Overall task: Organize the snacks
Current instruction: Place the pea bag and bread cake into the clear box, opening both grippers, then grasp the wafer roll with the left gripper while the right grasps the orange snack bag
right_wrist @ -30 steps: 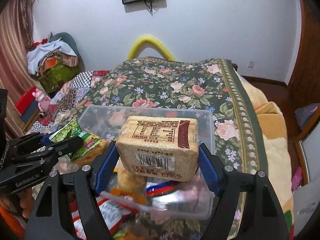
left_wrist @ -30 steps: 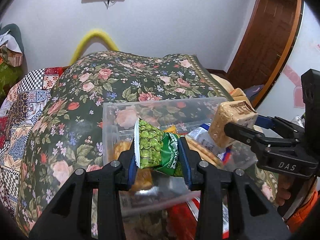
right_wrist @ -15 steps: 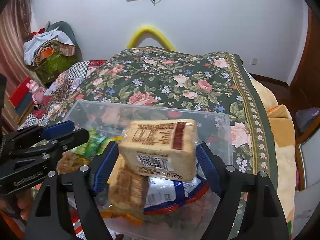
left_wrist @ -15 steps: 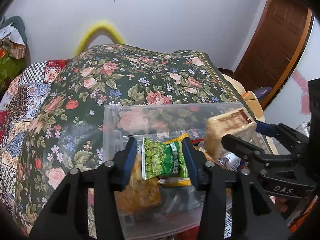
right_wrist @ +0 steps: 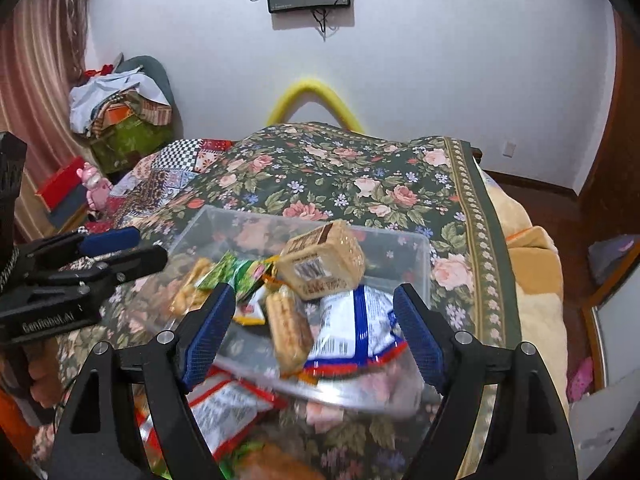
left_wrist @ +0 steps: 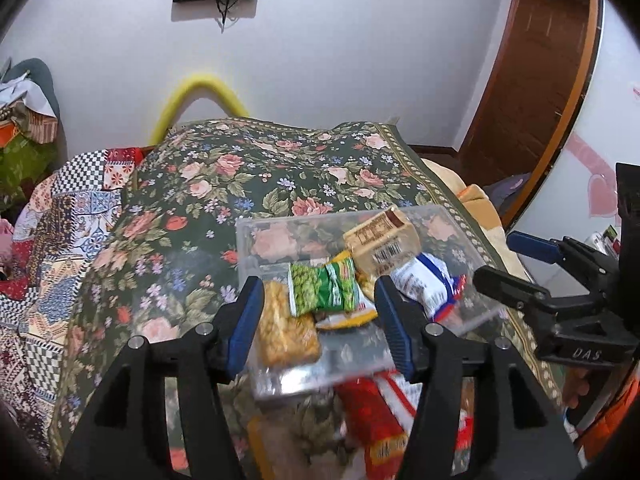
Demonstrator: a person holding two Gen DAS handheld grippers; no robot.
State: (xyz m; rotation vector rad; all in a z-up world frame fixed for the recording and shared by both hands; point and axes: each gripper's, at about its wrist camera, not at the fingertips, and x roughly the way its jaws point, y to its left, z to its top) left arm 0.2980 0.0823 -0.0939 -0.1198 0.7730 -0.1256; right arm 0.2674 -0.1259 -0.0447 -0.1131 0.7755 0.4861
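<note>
Now – left gripper (left_wrist: 320,312): fingers just opened, empty
Right gripper (right_wrist: 312,328): fingers wide, empty
Clear bin (left_wrist: 256,240): green packet (left_wrist: 324,288), tan block (left_wrist: 380,240) – inside

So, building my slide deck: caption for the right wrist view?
Open right claw above the clear bin, tan cracker pack resting atop the snacks.

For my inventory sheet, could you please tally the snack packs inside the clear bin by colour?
Tan pack: 1
Green pack: 1
Yellow pack: 1
White-and-blue bag: 1
Golden packs: 2
Total: 6
</note>
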